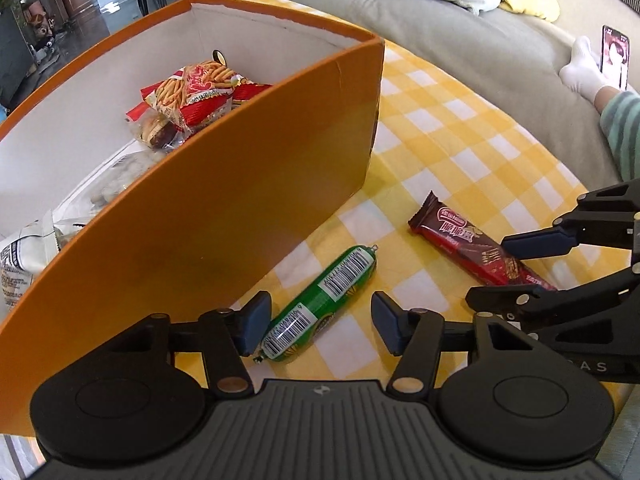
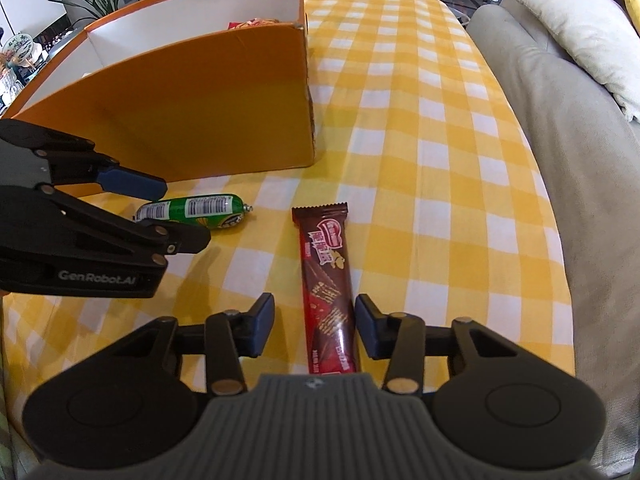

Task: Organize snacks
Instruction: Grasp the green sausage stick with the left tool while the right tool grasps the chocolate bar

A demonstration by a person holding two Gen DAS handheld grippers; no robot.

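The left gripper [image 1: 318, 326] sits open around the green sausage [image 1: 320, 304]; one pad is just beside it. The right gripper [image 2: 315, 330] is open around the brown chocolate bar [image 2: 326, 280]. Both snacks lie on the yellow checked cloth [image 2: 440, 160], beside the orange box [image 1: 224, 208] holding other snacks.

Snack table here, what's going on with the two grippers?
A person is clearing snacks into the orange box. The left gripper straddles the green sausage; the right gripper straddles the chocolate wafer bar. Both snacks lie on the checked tablecloth, neither clamped yet. The box already holds several packets.
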